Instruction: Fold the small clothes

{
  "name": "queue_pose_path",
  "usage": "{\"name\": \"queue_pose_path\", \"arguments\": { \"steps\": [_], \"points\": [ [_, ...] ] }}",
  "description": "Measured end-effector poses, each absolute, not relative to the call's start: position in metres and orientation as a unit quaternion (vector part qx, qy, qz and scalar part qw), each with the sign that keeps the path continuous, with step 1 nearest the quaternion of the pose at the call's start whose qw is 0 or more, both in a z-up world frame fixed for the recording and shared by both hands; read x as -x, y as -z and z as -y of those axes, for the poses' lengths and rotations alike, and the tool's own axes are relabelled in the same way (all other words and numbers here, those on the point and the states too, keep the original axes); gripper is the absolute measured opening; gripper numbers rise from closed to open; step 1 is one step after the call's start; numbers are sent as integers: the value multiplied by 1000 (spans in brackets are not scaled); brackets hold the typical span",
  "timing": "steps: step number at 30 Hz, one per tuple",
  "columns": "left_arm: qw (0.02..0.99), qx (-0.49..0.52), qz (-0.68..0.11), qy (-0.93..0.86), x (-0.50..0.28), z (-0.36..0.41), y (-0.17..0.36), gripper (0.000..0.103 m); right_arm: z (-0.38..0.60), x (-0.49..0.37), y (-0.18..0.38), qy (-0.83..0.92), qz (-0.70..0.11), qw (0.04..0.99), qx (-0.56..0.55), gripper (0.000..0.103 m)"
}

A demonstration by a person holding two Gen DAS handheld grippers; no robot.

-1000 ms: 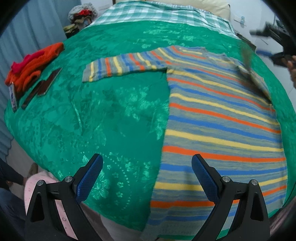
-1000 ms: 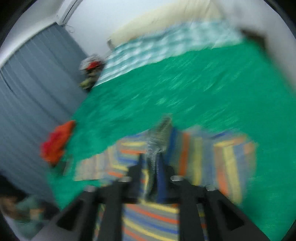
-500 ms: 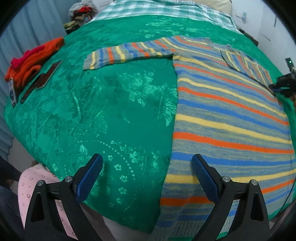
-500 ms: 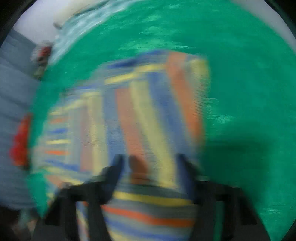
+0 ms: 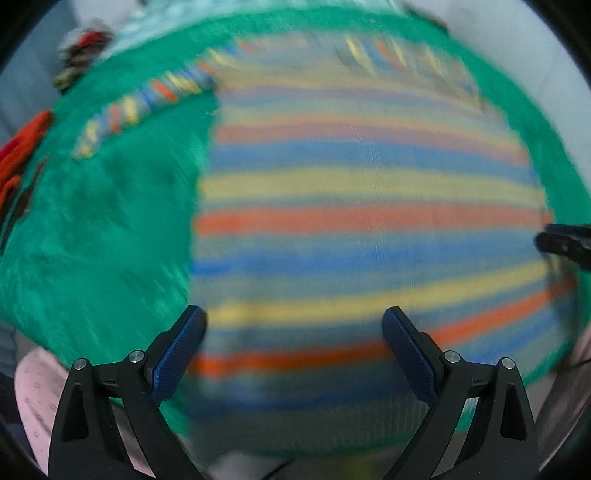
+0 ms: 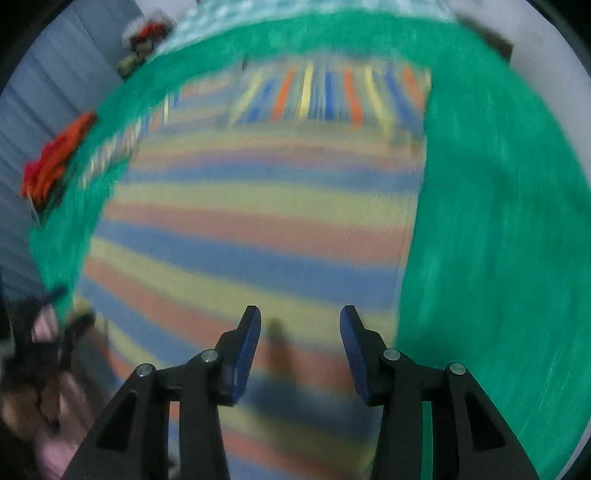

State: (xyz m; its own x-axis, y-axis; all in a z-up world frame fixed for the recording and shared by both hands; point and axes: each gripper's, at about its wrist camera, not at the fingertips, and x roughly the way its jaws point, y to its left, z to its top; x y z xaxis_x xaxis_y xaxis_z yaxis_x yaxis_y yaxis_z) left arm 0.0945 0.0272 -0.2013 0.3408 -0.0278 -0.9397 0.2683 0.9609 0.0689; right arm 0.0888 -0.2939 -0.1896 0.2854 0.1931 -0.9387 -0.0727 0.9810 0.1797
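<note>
A striped sweater (image 5: 354,206) in blue, yellow, orange and grey lies flat on a green bedspread (image 5: 110,229). Its left sleeve (image 5: 147,99) stretches out to the left; its right sleeve (image 6: 328,92) lies folded across the chest. My left gripper (image 5: 293,325) is open and empty above the sweater's lower hem. My right gripper (image 6: 300,321) is open and empty over the sweater's lower right part (image 6: 251,229). Its tip shows at the right edge of the left wrist view (image 5: 565,243). Both views are motion-blurred.
An orange-red garment (image 5: 22,147) lies at the bed's left edge, also in the right wrist view (image 6: 55,158). A pile of clothes (image 5: 81,51) sits at the far left corner. A checked sheet (image 6: 295,11) covers the bed's head. Green bedspread (image 6: 498,221) lies bare right of the sweater.
The right gripper let go of the right sleeve, now folded over the chest, opened and drew back toward the hem. The left gripper moved right, over the sweater's lower part.
</note>
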Motion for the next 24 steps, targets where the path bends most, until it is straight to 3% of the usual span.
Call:
{"name": "queue_pose_path", "arguments": {
  "steps": [4,8,9,11,12,18,24],
  "points": [
    [794,-177,-576,86,-61,-22,207,103,288,-13,209,-10,-631,775,-38,47],
    [805,-123,-574,92,-44,-39,183,102,286,19,183,35,-630,775,-43,47],
    [812,-109,-566,92,-42,-43,175,102,284,22,167,50,-605,794,-38,50],
    [825,-90,-550,91,-39,-47,161,102,281,26,142,73,-565,821,-29,71],
    [832,-82,-542,90,-37,-49,154,102,280,26,130,80,-548,832,-26,73],
    [862,-64,-495,88,-37,-56,117,102,252,19,72,85,-453,887,12,73],
    [871,-60,-481,87,-48,-58,104,102,240,9,52,101,-428,898,28,73]
  ]
}}
